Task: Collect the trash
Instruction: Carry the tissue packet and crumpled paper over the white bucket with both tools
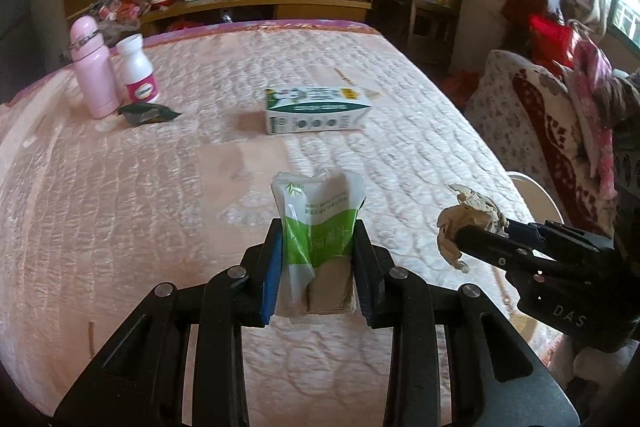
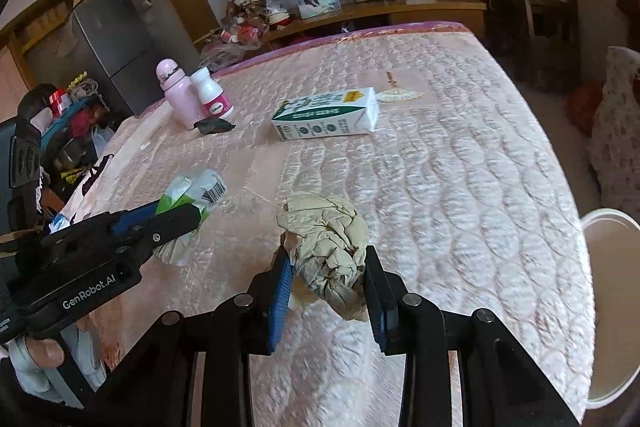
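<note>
The left gripper [image 1: 316, 259] clamps the packet [image 1: 318, 223]; the right gripper [image 2: 326, 281] clamps the wad [image 2: 326, 243]. Both are carried above the bed's [image 2: 460, 187] near edge, probably bound for the bin [image 2: 612, 303] at its right corner.

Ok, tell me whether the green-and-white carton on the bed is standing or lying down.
Lying down. The carton rests on a long side on the bedspread, its printed face up.

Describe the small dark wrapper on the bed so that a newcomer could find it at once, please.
On the pink quilted bed, look to the far left, where a pink flask and a white bottle stand. The wrapper lies flat before them, the only dark, crumpled item there.
</note>
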The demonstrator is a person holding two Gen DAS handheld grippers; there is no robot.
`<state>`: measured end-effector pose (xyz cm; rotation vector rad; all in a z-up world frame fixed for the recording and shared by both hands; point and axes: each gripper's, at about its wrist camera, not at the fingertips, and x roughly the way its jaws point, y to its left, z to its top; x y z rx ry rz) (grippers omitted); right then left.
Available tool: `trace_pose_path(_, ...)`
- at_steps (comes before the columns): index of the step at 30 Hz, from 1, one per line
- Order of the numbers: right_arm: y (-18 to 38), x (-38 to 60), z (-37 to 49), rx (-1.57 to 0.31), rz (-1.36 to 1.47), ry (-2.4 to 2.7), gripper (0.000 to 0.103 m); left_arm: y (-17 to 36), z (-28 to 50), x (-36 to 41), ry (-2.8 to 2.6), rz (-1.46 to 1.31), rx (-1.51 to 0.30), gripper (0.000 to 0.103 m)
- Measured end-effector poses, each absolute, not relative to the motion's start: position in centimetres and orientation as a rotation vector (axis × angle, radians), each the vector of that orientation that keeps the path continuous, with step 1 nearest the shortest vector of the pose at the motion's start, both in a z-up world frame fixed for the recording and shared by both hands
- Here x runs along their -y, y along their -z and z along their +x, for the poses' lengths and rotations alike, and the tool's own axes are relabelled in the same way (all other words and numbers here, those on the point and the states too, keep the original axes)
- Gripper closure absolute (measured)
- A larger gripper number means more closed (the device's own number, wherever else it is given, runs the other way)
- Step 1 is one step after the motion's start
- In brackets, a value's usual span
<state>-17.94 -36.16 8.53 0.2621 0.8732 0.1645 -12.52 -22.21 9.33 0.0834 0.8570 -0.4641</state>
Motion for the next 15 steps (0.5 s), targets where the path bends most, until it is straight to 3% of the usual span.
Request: trace_pose_path(15,-9.5,41.8,-22.9,-0.849,0.289,-0.048,0.071,-9.9,-15.7,29.6,0.610,0.133,-0.849,0.074)
